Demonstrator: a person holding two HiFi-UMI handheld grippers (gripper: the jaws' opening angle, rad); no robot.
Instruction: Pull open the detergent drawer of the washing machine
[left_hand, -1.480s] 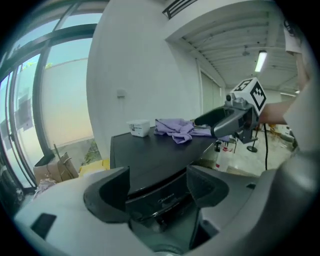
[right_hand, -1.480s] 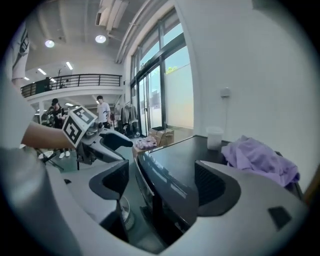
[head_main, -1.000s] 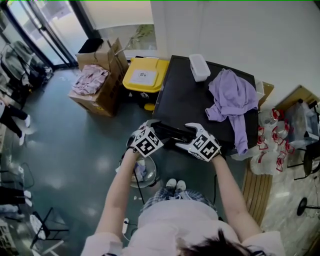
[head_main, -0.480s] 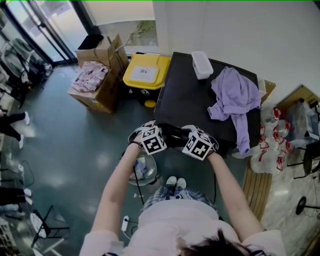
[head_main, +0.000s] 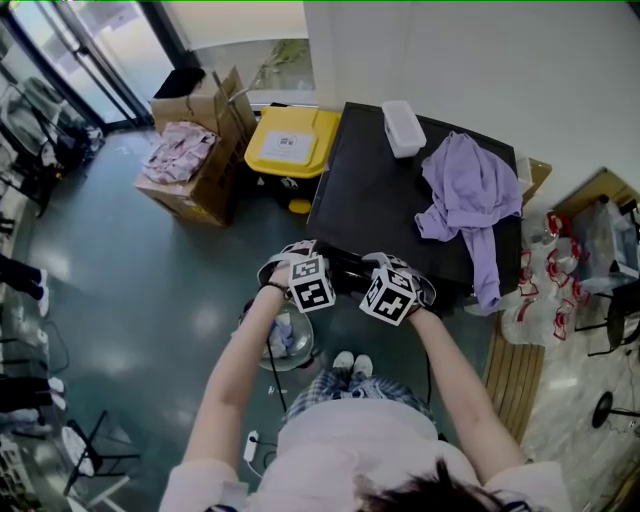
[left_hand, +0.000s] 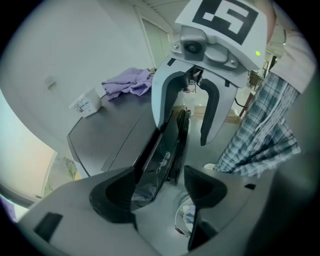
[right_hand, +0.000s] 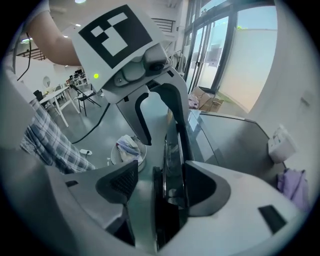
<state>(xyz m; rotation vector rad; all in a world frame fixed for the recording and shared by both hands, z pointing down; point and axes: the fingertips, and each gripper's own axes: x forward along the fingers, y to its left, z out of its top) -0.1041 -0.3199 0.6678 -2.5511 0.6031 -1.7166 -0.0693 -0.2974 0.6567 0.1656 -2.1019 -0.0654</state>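
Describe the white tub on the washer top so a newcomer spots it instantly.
Find the black washing machine against the white wall. On its flat top, at the far edge, sits a small white rectangular tub. Its neighbour there is a crumpled lilac garment to its right in the head view; the tub is rigid and boxy.

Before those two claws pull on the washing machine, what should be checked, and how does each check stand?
1. Black front panel sits between the jaws of the left gripper: ok.
2. Same panel sits between the jaws of the right gripper: ok.
3. Jaws clamped on the panel: not ok. Both pairs have just been closing, but gaps show beside the pads.
4. This panel is the detergent drawer: cannot tell.
5. Purple shirt is away from both grippers: ok. It lies on top of the washing machine, to the person's right.
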